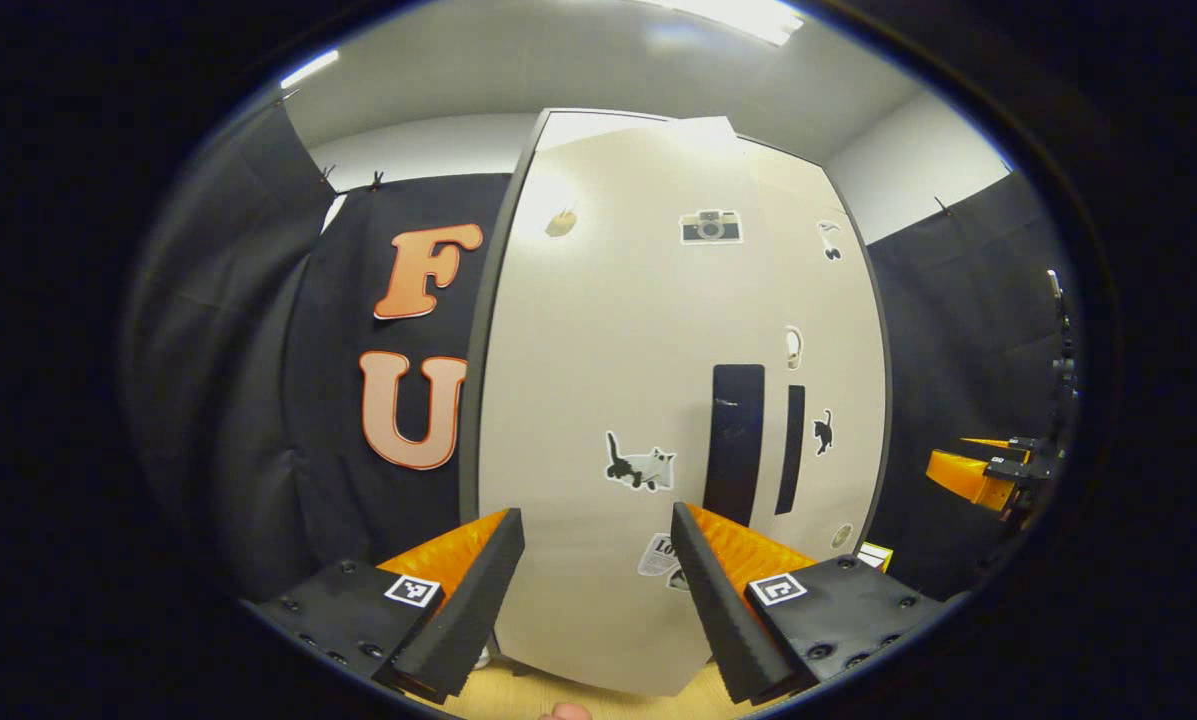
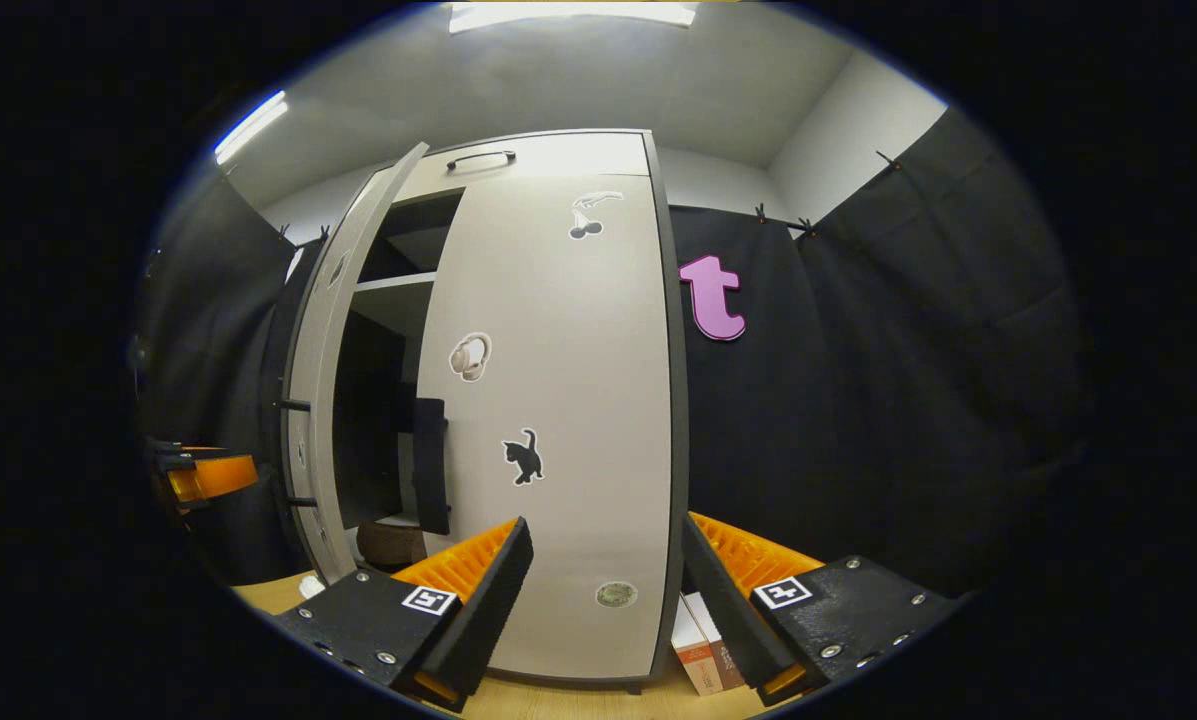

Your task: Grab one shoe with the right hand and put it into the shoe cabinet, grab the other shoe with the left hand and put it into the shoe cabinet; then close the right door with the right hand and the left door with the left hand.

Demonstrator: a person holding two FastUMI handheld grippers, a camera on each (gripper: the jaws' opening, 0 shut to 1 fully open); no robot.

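The pale shoe cabinet (image 2: 548, 150) stands straight ahead. Its right door (image 2: 558, 400) looks shut, with a black handle (image 2: 430, 465) at its left edge. Its left door (image 2: 323, 400) hangs partly open and is seen almost edge-on. Through the gap, a dark brown shoe (image 2: 393, 540) rests low inside. My right gripper (image 2: 603, 590) is open and empty in front of the right door's lower part. In the left gripper view the left door (image 1: 598, 380) faces me close up, with its black handle (image 1: 733, 440). My left gripper (image 1: 598, 590) is open and empty just before it.
Small boxes (image 2: 703, 640) lean at the cabinet's right foot on the wooden surface (image 2: 578, 700). Black cloth walls close in on both sides. The other gripper (image 1: 988, 470) shows far right in the left gripper view, and the left one (image 2: 203, 475) far left in the right gripper view.
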